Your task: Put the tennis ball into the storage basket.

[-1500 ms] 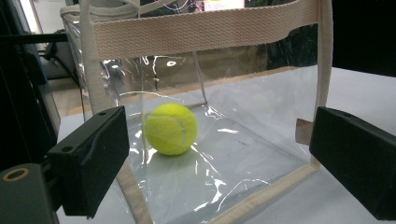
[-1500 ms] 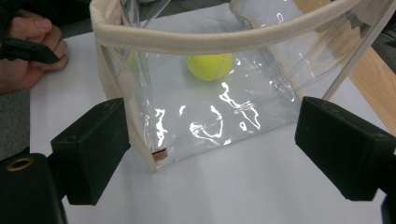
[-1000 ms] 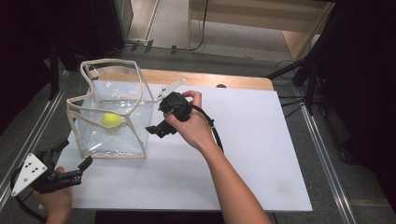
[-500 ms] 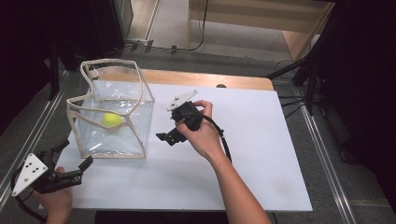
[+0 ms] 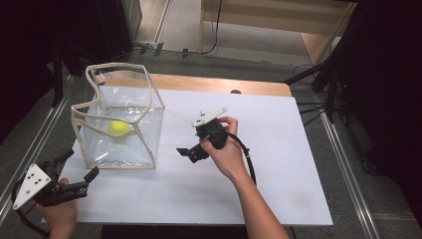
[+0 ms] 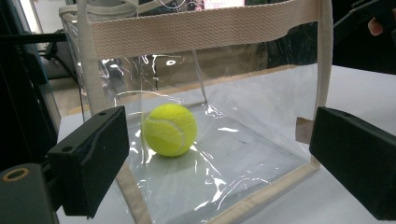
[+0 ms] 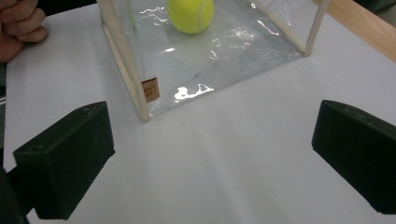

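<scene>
A clear plastic bag [image 5: 124, 134] with cream webbing edges stands upright on the left of the white table [image 5: 278, 164]. A yellow tennis ball [image 5: 118, 128] rests on its bottom, also seen as the ball [image 6: 169, 129] and the ball [image 7: 190, 14]. My left gripper [image 5: 79, 174] is open at the table's front left corner, facing the bag [image 6: 205, 93] from just outside it. My right gripper [image 5: 191, 152] is open over the table's middle, to the right of the bag [image 7: 205, 51], with nothing between its jaws.
A wooden strip [image 5: 219, 83] runs along the table's far edge. Metal rails [image 5: 348, 164] flank both sides. A cable [image 5: 246, 157] trails from the right gripper along the forearm. A hand [image 7: 18, 25] holding the left gripper is in the right gripper view.
My right gripper has drawn back from the bag's right side toward the middle of the table and lower. The left gripper has stayed put. The ball lies still.
</scene>
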Tool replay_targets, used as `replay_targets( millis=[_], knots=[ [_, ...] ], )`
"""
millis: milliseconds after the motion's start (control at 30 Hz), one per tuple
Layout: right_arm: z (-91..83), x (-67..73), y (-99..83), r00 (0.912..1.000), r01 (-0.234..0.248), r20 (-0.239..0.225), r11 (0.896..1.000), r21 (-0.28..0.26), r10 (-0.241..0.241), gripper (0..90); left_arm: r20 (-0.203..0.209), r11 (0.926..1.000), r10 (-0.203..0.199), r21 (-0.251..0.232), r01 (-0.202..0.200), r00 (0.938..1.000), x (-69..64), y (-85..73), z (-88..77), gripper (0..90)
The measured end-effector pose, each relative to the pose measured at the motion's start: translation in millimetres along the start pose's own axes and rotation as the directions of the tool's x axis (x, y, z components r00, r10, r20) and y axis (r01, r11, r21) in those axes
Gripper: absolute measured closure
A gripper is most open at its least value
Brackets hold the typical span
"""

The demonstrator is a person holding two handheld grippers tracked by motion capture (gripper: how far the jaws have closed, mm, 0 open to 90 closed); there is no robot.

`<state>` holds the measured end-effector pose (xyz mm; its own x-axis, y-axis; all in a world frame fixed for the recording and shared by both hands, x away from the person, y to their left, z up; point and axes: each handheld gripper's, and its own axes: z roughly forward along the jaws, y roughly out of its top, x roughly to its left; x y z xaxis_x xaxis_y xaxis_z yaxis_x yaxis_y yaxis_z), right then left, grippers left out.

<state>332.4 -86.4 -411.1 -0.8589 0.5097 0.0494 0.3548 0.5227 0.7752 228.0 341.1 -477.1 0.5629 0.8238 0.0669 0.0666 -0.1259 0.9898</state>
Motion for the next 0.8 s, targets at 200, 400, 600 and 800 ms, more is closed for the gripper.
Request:
replay_targets(
  millis=[200,400,600,800],
  knots=[
    [-4.9,-1.4,-16.6,0.9993,-0.035,0.015,0.999,-0.014,0.036,0.0,0.003,1.0000,-0.001,-0.004,0.001,1.0000,-0.4,-0.1,0.5,5.3],
    [-11.9,-3.4,-32.5,0.9986,-0.046,0.025,0.998,-0.035,0.047,0.0,0.003,1.0000,0.002,-0.001,-0.002,1.0000,-0.7,-0.1,0.5,5.3],
    [-21.1,-6.4,-49.3,0.9959,-0.074,0.048,0.995,-0.061,0.077,0.0,0.001,1.0000,0.002,0.001,-0.002,1.0000,-1.1,-0.2,0.7,5.3],
    [-30.5,-9.6,-64.7,0.9929,-0.092,0.068,0.993,-0.079,0.097,0.0,0.000,1.0000,0.002,0.001,-0.002,1.0000,-1.1,-0.2,0.5,5.3]
  ],
)
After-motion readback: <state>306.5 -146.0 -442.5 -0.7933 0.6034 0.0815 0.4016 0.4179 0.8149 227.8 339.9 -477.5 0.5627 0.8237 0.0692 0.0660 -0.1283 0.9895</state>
